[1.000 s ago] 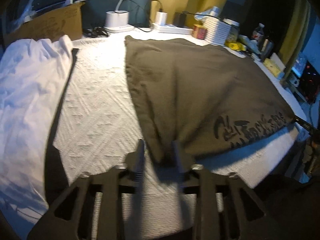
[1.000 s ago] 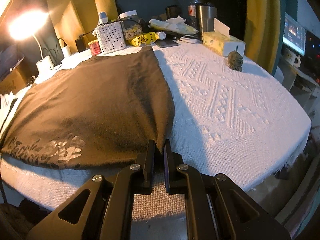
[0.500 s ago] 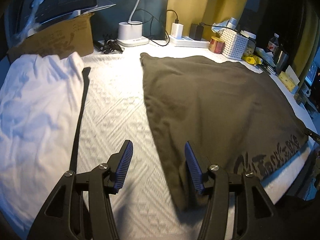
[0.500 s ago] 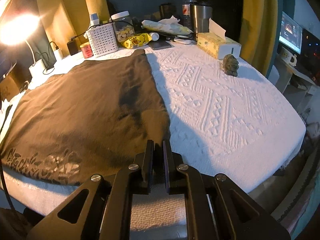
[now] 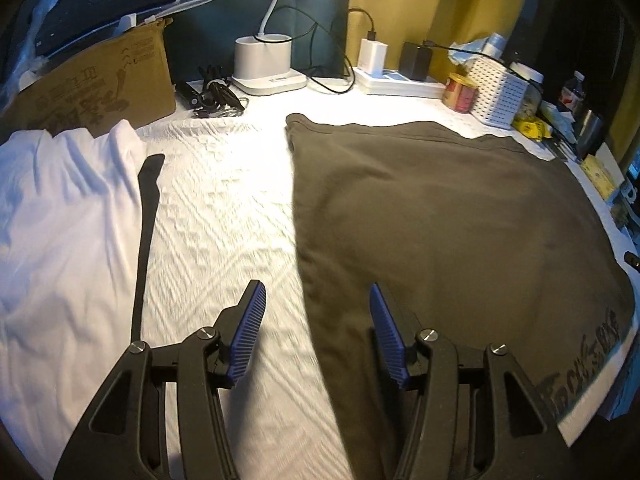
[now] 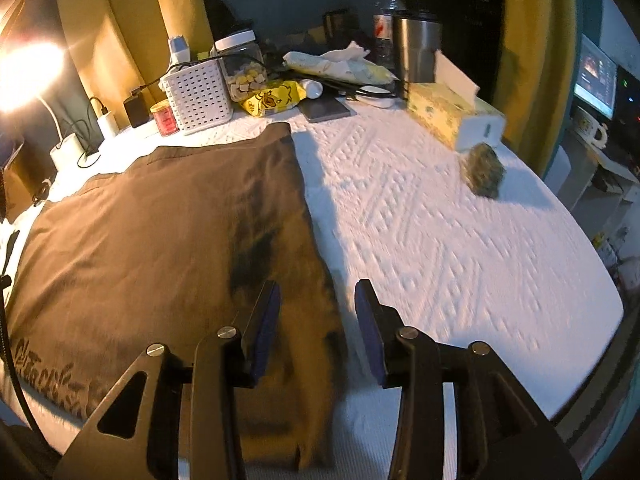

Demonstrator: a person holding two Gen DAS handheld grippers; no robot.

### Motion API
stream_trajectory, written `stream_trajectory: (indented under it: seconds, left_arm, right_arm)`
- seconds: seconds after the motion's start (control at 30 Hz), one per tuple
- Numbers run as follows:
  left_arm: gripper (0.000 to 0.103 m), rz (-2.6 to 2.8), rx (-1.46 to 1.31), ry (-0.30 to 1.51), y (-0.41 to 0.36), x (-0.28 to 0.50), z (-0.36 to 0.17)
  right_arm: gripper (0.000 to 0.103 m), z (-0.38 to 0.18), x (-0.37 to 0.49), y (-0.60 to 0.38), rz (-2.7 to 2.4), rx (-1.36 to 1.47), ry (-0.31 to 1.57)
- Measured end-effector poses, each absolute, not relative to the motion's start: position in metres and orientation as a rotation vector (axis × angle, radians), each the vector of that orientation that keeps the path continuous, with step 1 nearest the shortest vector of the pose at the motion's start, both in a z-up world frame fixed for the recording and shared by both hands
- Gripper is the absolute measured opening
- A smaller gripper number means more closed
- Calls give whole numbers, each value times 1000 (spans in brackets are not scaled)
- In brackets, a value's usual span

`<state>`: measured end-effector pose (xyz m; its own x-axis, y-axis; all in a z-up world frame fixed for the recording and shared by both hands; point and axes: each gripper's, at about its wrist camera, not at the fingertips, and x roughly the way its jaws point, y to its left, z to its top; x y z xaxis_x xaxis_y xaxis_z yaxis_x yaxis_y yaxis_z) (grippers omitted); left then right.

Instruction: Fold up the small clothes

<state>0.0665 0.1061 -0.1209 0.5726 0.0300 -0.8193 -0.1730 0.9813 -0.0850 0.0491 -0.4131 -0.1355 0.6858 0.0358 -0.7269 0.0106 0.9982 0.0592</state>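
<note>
One brown garment [image 5: 460, 216], one white garment [image 5: 60, 220], two claws.

The counter carried a white textured cloth with a raised zigzag weave [image 5: 224, 216] over its whole top. A dark brown folded garment with pale lettering [image 5: 440, 220] lay flat on the cloth, its lettered end at the near edge. Toward the left edge lay a rumpled white garment [image 5: 60, 220] with a thin black strap [image 5: 146, 208] beside it. Along the far edge stood a brown cardboard box [image 5: 100, 80], a white lamp base [image 5: 266, 66], a white power strip [image 5: 396, 82], a small red tin [image 5: 460, 92] and a white perforated plastic basket [image 6: 198, 96]. Near the far right corner sat a yellow tissue box [image 6: 452, 114] and a small greenish-grey lump [image 6: 484, 170].
</note>
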Motion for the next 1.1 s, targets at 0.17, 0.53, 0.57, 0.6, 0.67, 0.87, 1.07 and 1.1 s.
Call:
stream_trajectory:
  seconds: [0.17, 0.53, 0.57, 0.6, 0.67, 0.87, 1.07, 1.1]
  left_arm:
    - [54, 115, -148, 961, 112, 90, -127]
    - [54, 78, -104, 948, 119, 156, -135]
    - [54, 76, -102, 949, 120, 164, -136]
    - [54, 74, -99, 949, 120, 169, -137]
    - [54, 65, -86, 947, 121, 181, -137]
    - [53, 10, -62, 955, 123, 214, -143]
    - [3, -16, 12, 939, 116, 228, -139]
    - [3, -9, 30, 931, 116, 229, -136]
  right_arm:
    - [41, -135, 81, -406, 34, 35, 827]
    - [41, -136, 154, -406, 60, -13, 844]
    - [41, -137, 161, -407, 62, -13, 850]
    - [41, -139, 168, -407, 65, -11, 857]
    - [41, -141, 184, -410, 70, -2, 875]
    - [41, -144, 226, -408, 138, 41, 889]
    - [4, -157, 251, -399, 169, 24, 887]
    - [4, -156, 253, -398, 172, 14, 883]
